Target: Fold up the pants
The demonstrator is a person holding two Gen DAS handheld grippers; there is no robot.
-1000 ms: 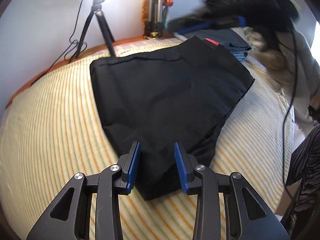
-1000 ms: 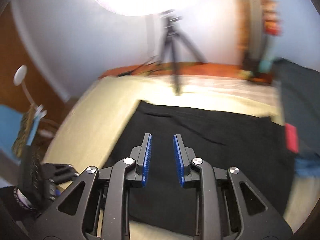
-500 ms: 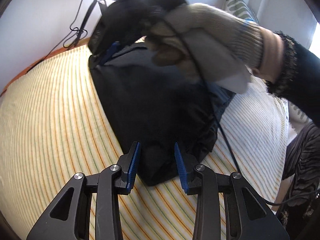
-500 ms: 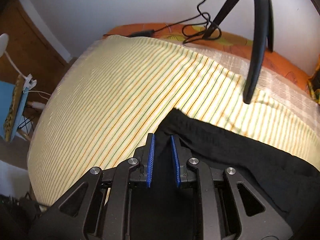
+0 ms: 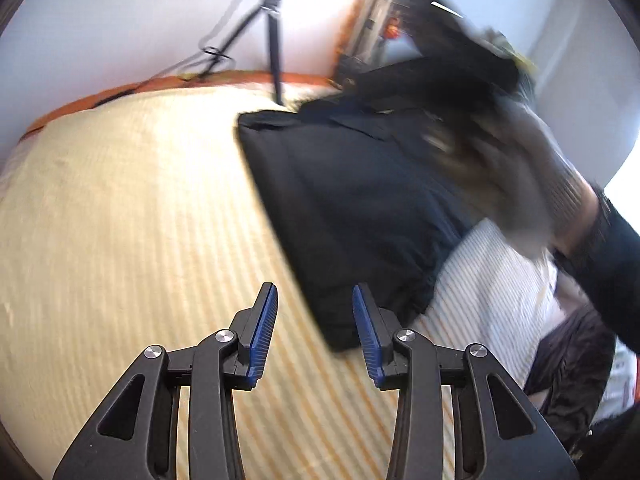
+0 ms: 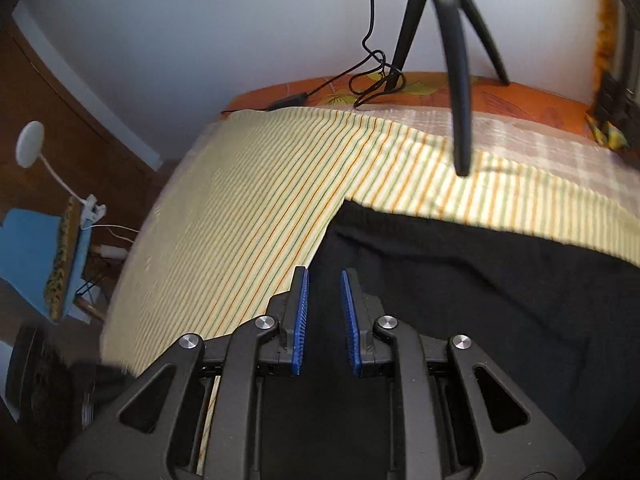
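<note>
Black pants [image 5: 352, 200] lie folded into a thick wedge on the bed [image 5: 120, 220], over its yellow striped sheet, with 1 narrow corner pointing toward the left claw [image 5: 314, 334]. That claw hangs just short of the corner; its jaws have just been opening, its blue pads [image 5: 264, 328] are apart, and only sheet and the pants' edge show between them. The right claw [image 6: 325, 320] sits low over the pants' far corner with its pads close together and dark cloth showing in the narrow gap; whether they pinch the fabric I cannot tell. A gloved hand [image 5: 520, 184], blurred, carries it. A black tripod [image 6: 448, 32] stands at the bed's far edge.
</note>
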